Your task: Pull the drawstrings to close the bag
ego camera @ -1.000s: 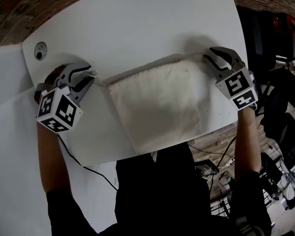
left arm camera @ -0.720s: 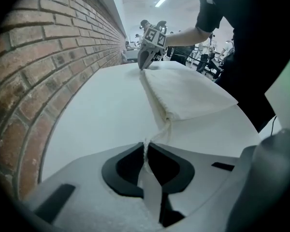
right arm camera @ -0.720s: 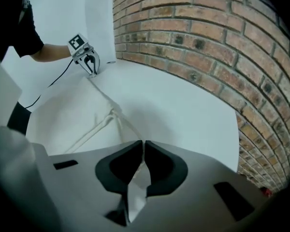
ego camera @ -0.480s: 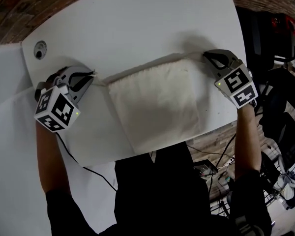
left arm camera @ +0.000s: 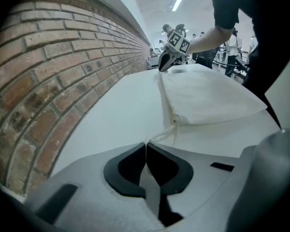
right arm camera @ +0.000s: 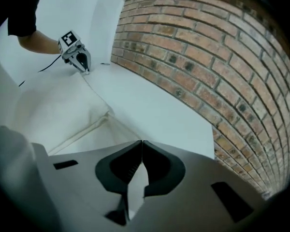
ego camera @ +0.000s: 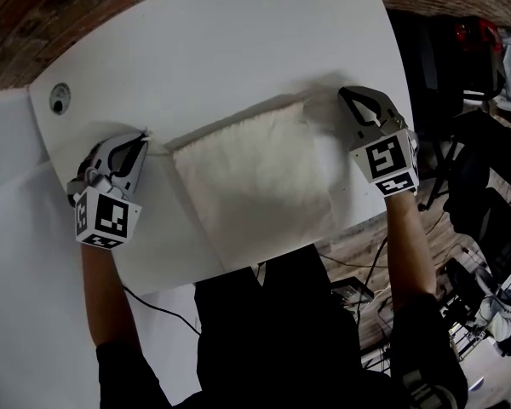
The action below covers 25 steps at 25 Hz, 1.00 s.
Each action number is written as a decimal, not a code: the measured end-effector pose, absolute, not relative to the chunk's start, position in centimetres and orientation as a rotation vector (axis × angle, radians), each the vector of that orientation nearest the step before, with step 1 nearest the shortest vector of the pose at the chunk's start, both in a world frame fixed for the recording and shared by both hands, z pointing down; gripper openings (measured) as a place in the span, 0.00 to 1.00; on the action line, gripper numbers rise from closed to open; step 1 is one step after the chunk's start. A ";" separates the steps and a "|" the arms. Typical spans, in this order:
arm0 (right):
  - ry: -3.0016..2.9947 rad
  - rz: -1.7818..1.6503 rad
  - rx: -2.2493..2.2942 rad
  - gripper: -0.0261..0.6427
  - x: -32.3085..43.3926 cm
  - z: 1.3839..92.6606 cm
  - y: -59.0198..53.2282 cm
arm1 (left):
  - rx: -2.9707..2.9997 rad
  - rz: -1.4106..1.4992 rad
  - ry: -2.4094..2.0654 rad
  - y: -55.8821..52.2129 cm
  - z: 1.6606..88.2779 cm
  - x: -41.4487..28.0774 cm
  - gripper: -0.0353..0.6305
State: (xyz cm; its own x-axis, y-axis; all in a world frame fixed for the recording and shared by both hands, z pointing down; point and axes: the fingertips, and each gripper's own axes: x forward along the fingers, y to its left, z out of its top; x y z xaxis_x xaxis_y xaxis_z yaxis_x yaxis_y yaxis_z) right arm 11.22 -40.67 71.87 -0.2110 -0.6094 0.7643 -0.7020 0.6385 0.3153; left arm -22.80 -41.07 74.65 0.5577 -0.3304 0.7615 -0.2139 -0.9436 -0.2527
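Bag: the white cloth bag (ego camera: 251, 177) lies flat on the white table (ego camera: 238, 41) between my two grippers. Its mouth runs along the far side and its bottom reaches the table's near edge.
Mouth: it is stretched to full width with no gathers that I can see, so I judge the closing has not begun.
Left drawstring: the left drawstring (left arm camera: 165, 133) leaves the bag's left corner and runs straight into my jaw tips.
Right drawstring: the right drawstring (right arm camera: 122, 126) is faint, running from the bag's right corner toward my other jaw tips.
Left gripper: the left gripper (ego camera: 143, 135) sits just left of the mouth. Its jaws stood wide a second ago, have just been closing, and now pinch the cord.
Right gripper: the right gripper (ego camera: 345, 92) is at the far right corner. Its jaws were also open a second ago and are now pressed together, on the cord as far as I can judge.
What changed: both grips are newly made, while the bag has not shifted on the table.
Meaning: the grasp step looks done. Next I would pull the two cords apart, left and right.
Risk: the cords are thin and one could slip out.
Surroundings: a brick wall (left arm camera: 48, 81) stands beyond the table's far edge.
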 end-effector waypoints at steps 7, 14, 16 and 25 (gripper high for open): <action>-1.995 -0.115 1.284 0.05 11.5 65.4 -41.2 | -2.549 -1.186 0.888 -41.6 72.0 -23.0 0.09; -2.097 -0.181 1.314 0.05 11.1 59.5 -41.1 | -2.539 -1.120 1.166 -41.8 66.1 -23.9 0.08; -2.123 -0.194 1.314 0.06 10.9 57.8 -41.0 | -2.538 -1.104 1.227 -41.8 64.2 -24.6 0.08; -2.300 -0.334 1.407 0.05 11.4 45.2 -41.3 | -2.439 -0.818 1.438 -42.1 50.5 -25.0 0.08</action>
